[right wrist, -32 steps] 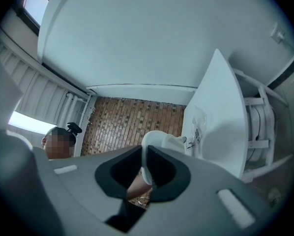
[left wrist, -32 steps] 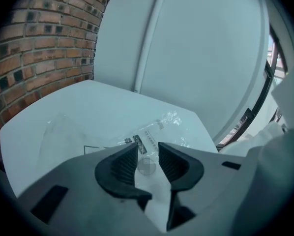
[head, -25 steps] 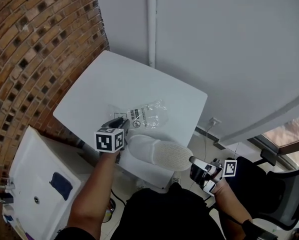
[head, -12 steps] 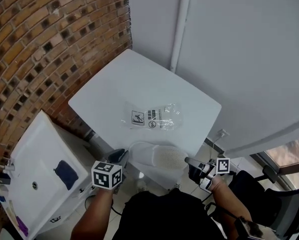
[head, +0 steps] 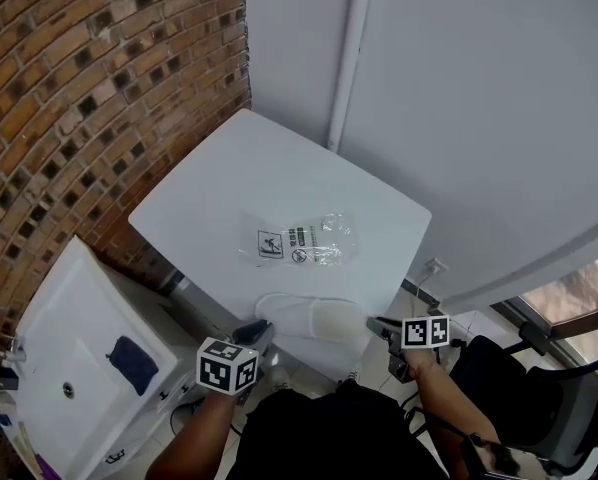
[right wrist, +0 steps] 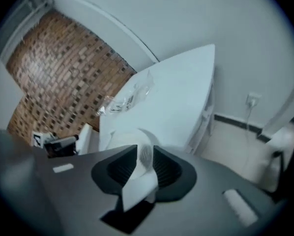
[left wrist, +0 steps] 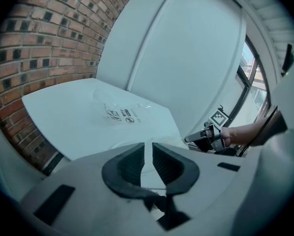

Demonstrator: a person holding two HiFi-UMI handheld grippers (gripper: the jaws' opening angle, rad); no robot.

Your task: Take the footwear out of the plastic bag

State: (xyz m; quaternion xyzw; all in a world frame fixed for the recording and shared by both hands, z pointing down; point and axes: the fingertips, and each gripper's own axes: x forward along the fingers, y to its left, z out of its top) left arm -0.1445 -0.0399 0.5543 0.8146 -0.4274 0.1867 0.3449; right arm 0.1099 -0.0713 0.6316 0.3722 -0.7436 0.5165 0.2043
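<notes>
A white slipper (head: 309, 318) lies on the near edge of the white table (head: 279, 168). The clear plastic bag (head: 304, 243) with black print rests flat and empty-looking in the table's middle, beyond the slipper. My right gripper (head: 377, 325) is at the slipper's right end. Its jaws are opening, and the slipper's white edge (right wrist: 143, 157) still fills the gap between both pads. My left gripper (head: 257, 330) hovers just left of the slipper. Its jaws are closing to a narrow slit (left wrist: 148, 161) with nothing between them. From the left gripper view the bag (left wrist: 120, 113) lies far ahead.
A brick wall (head: 79, 88) runs along the left. Below the table's left corner stands a white cabinet (head: 79, 328) with a blue object (head: 134, 358) on it. A white pipe (head: 344, 58) climbs the back wall. An office chair (head: 569, 398) sits at the right.
The slipper has come down from the air onto the table's near edge. My left gripper pulled back from the bag toward the person, and its jaws narrowed.
</notes>
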